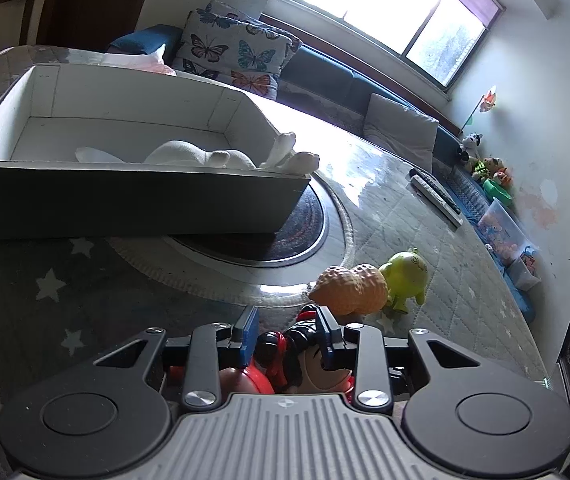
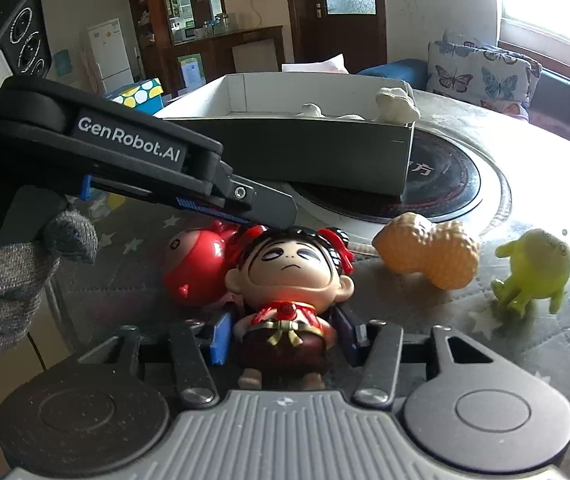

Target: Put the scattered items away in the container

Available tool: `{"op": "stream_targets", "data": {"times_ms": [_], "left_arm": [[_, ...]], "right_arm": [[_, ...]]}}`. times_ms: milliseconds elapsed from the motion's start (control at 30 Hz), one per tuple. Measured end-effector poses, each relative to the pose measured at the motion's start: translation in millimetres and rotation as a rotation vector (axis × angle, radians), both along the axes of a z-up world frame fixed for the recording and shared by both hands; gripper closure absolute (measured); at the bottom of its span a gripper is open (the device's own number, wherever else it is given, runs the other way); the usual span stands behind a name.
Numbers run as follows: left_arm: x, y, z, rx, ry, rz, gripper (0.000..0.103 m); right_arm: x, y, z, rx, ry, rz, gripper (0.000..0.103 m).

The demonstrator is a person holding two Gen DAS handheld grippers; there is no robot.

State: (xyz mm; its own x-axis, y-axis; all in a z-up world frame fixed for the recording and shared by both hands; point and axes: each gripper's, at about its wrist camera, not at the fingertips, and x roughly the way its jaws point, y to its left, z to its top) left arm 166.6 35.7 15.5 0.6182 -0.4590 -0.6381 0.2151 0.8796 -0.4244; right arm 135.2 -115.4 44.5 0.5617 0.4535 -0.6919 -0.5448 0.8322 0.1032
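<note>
left wrist: left claw [image 1: 287, 334] straddles doll [image 1: 305, 354] head, fingers either side, grip not confirmable; box [image 1: 133, 200] ahead-left, white toy [image 1: 205, 157] inside | right wrist: right claw [image 2: 285, 330] clenched on doll [image 2: 285, 280] waist, doll upright facing camera; red toy [image 2: 195, 266] touching its left; peanut toy [image 2: 429, 254], green toy [image 2: 533, 272] right on desk [image 2: 565, 360]; box [image 2: 305, 152] straight beyond

Butterfly-print cushions [image 1: 233, 50] are propped on a blue sofa [image 1: 325, 76] near the top of the left wrist view, under a bright window [image 1: 385, 8]. Two remotes [image 1: 435, 194] are laid at mid-right. A white fridge [image 2: 109, 54] is seen upper left in the right wrist view.
</note>
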Motion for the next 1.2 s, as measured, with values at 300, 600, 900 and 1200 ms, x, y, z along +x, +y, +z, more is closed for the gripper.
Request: {"op": "stream_targets", "data": {"times_ms": [300,600,900,1200], "left_arm": [[0,-26,2,0.009,0.003,-0.092,0.067],[2,-44,-1,-0.014,0.024,-0.118,0.066],[-4,-54,-7,-0.077,0.07,-0.126,0.066],[-1,-52,-14,-0.176,0.114,-0.073,0.064]], "right_arm": [[-8,-25,0,-0.011,-0.008,-0.049,0.051],[-16,-48,-1,0.011,-0.01,-0.108,0.051],[-24,-69,-3,-0.014,-0.003,-0.138,0.051],[-29,-75,1,-0.016,-0.012,-0.145,0.049]]}}
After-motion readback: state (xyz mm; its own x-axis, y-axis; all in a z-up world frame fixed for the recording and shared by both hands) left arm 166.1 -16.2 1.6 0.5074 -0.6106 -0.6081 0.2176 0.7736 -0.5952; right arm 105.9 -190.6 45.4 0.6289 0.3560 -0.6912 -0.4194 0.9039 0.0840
